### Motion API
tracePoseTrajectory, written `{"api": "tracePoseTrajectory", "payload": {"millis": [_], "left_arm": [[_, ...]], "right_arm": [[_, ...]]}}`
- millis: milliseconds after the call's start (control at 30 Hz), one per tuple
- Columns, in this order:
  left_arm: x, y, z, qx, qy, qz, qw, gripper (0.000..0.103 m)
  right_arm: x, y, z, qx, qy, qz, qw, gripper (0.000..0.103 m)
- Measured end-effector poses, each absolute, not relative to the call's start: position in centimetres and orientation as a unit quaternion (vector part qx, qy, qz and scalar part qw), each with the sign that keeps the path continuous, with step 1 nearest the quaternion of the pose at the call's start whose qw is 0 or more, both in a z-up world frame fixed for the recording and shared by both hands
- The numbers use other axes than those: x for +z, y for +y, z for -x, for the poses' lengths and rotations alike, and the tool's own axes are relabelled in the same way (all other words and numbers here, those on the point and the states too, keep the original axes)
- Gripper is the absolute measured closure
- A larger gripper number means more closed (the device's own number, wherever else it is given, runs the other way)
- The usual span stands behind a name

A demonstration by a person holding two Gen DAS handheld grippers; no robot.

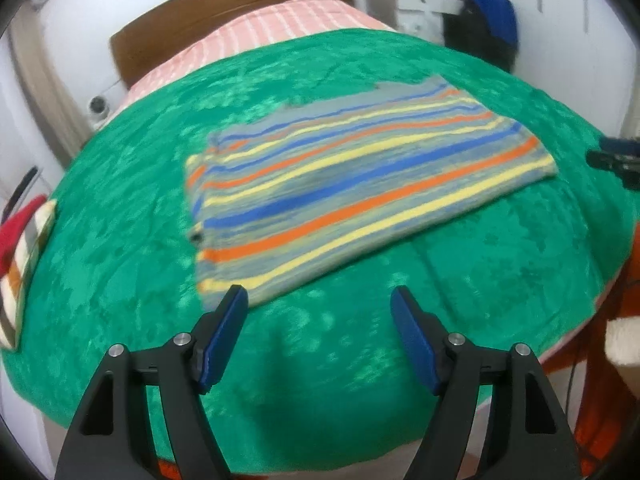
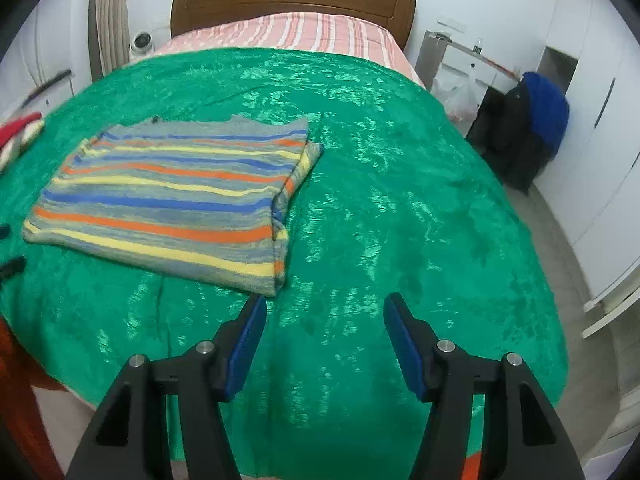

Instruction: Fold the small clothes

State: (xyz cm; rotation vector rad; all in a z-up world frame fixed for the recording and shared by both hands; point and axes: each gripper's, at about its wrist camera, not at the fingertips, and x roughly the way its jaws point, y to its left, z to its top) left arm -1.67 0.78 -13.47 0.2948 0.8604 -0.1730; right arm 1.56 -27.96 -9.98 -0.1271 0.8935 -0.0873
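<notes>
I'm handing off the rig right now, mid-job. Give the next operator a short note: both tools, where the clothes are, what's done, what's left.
Left tool: open, empty, above the green blanket near the striped sweater.
Right tool: open, empty, by the sweater's near right corner.
Striped sweater: folded into a flat rectangle, untouched by either tool.
Another striped garment lies at the bed's left edge, state unclear.
Left: possibly fold that one; check it first.

A grey sweater [image 2: 168,196] striped blue, orange and yellow lies on a green blanket [image 2: 400,200]; pink-striped sheet [image 2: 312,32] beyond.
</notes>
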Motion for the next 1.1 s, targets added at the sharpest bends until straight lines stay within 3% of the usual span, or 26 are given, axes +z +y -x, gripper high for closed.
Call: {"api": "tracePoseTrajectory", "payload": {"millis": [300,400,533,800,833,900,933,967,1100], "left_arm": [[-13.4,-8.6,-0.3,-0.178,0.395,-0.182,0.883,0.027],[-14.4,-12.4,-0.5,-0.211,0.388,-0.215,0.871,0.027],[-15.5,-16.1,-1.1,-0.242,0.379,-0.240,0.860,0.027],[-17.7,-22.2,-4.2,-0.273,0.364,-0.252,0.854,0.026],[-17.7,-22.5,-4.7,-0.272,0.362,-0.246,0.857,0.029],[-17.7,-23.0,-5.4,-0.273,0.360,-0.231,0.862,0.060],[-17.7,-23.3,-5.7,-0.262,0.360,-0.233,0.865,0.086],[-17.7,-23.3,-6.0,-0.251,0.360,-0.232,0.868,0.091],[-16.4,-20.8,-6.0,-0.273,0.371,-0.160,0.873,0.095]], "right_arm": [[-9.3,-30.4,-0.2,0.011,0.394,-0.015,0.919,0.042],[-8.7,-31.7,0.1,0.019,0.378,-0.032,0.925,0.035],[-8.6,-33.9,-0.2,0.025,0.372,-0.050,0.926,0.034],[-8.8,-39.4,-6.8,0.122,0.387,-0.136,0.904,0.034],[-9.1,-39.7,-8.2,0.139,0.398,-0.146,0.895,0.034],[-10.3,-40.1,-12.1,0.182,0.428,-0.174,0.868,0.034],[-11.2,-40.0,-14.2,0.200,0.444,-0.186,0.854,0.034],[-12.1,-39.7,-16.3,0.217,0.460,-0.198,0.838,0.034],[-16.2,-37.6,-23.8,0.231,0.506,-0.252,0.792,0.035]]}}
